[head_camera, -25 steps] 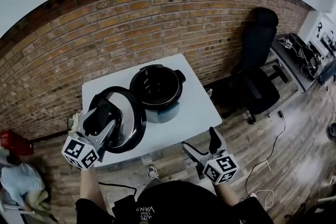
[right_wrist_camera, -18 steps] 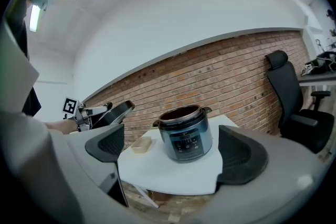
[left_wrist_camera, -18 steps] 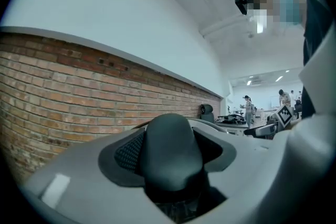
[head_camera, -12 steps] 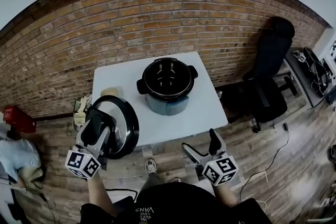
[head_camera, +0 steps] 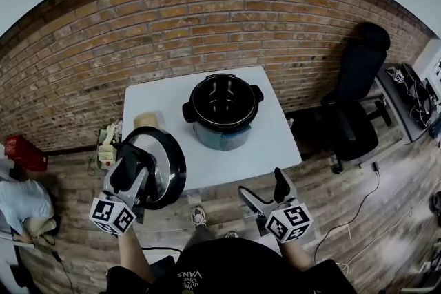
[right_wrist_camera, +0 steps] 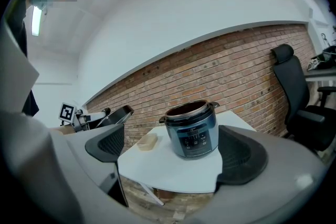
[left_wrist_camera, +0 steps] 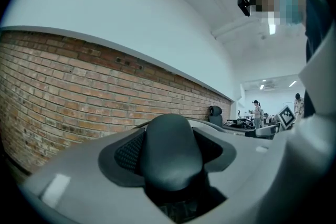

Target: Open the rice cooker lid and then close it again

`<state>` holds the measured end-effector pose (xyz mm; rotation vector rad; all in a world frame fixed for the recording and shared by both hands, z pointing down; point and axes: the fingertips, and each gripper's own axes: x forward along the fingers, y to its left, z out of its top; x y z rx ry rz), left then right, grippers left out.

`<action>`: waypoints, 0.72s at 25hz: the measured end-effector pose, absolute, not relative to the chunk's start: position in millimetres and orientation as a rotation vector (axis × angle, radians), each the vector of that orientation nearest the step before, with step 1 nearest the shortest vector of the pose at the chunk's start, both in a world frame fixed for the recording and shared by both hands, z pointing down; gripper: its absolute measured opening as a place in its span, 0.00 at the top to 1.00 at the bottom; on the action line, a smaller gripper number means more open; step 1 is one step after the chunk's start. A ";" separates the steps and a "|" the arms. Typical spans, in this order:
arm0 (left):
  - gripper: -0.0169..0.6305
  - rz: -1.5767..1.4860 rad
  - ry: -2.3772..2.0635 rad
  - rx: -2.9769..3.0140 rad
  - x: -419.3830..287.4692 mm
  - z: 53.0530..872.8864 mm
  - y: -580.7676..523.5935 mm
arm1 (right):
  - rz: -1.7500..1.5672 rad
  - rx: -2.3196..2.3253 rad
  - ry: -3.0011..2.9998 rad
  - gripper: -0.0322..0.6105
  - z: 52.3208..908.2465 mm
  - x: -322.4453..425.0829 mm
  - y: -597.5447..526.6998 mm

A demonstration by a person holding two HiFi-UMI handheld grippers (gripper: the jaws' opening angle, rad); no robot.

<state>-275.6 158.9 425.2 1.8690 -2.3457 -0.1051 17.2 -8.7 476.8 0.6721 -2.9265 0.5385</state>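
Here, the left gripper (head_camera: 131, 172) is clamped on the dark handle (left_wrist_camera: 170, 157) of the lid (head_camera: 165, 165), which it holds in the air at the lower left of the head view, by the near left corner of the white table (head_camera: 275, 148). The rice cooker (head_camera: 222, 110) stands open at the table's middle, its pot uncovered. At lower centre-right, the right gripper (head_camera: 265, 191) has its jaws spread, nothing between them.

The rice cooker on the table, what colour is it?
Shiny blue-grey round rice cooker, black rim; best in right gripper view.
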 end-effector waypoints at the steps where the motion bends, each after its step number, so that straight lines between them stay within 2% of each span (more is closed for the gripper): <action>1: 0.54 -0.102 -2.337 1.890 -276.4 425.4 155.0 | 0.538 0.678 -2.926 0.08 476.5 16.2 -9.9; 18: 0.54 0.027 -2.079 2.270 -294.6 399.4 31.6 | 0.554 0.933 -2.902 0.08 473.2 4.5 -45.7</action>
